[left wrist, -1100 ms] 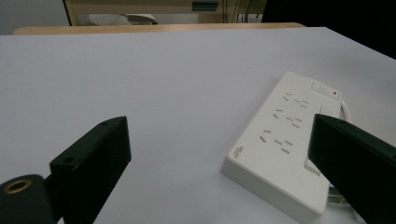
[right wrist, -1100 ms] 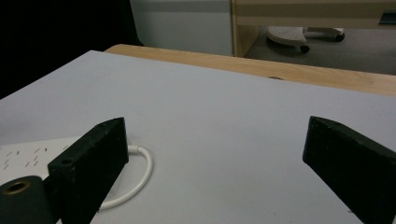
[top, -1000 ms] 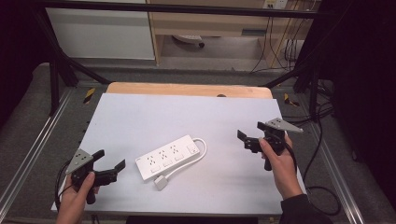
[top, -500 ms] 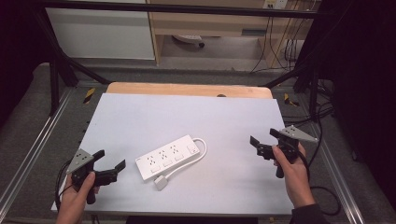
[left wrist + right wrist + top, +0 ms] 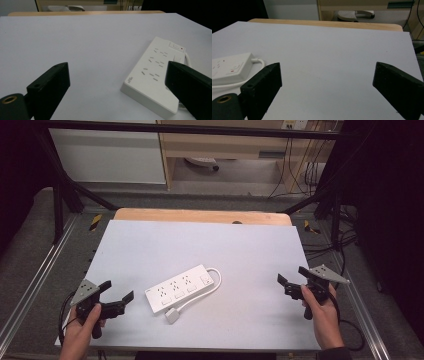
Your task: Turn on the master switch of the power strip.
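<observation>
I see white power strip (image 5: 183, 288) mid desk (image 5: 210, 245). L gripper (image 5: 118, 295) and R gripper (image 5: 292, 279): fingers spread, holding nothing.

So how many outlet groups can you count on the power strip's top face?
3, in a row along the power strip: one near the switch end, one in the middle, one toward the left claw. Nothing covers the face.

One white power strip (image 5: 183, 287) with three rows of sockets, one switch and one cord ending in one white plug (image 5: 172, 315) lies on the one table (image 5: 250, 255), and two hands each hold one tool, the left tool (image 5: 119, 292) and the right tool (image 5: 291, 279).
</observation>
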The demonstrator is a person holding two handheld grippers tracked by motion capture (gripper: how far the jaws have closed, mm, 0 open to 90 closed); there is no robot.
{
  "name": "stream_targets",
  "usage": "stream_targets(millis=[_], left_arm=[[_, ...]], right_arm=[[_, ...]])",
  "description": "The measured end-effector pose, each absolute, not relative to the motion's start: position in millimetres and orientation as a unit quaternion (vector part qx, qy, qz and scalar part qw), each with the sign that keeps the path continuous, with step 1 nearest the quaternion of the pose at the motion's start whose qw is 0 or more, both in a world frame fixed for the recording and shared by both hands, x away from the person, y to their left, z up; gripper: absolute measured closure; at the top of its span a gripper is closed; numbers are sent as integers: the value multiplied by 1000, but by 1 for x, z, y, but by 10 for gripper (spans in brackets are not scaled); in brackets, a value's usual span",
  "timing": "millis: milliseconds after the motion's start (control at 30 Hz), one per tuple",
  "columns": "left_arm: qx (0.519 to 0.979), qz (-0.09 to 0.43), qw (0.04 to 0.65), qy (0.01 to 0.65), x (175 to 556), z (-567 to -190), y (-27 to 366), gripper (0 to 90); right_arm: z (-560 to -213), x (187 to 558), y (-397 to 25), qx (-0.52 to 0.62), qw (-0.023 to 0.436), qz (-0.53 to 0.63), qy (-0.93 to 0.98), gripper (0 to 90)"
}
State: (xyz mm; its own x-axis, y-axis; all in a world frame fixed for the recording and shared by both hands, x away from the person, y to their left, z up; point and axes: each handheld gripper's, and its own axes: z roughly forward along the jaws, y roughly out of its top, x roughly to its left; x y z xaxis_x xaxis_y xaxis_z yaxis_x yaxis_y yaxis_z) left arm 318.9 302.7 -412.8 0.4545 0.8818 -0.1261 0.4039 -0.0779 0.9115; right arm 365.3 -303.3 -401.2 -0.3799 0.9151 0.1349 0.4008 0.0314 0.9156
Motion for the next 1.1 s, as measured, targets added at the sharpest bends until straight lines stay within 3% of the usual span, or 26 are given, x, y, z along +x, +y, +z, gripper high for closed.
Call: stream_targets(millis=[633,1100], left_arm=[[697,238,492,464,320,-414,301,59],[699,238,492,461,321,-414,300,59]], right_arm=[[-436,353,-306,489,250,466,694,90],[-459,374,-279,498,216,391,743,75]])
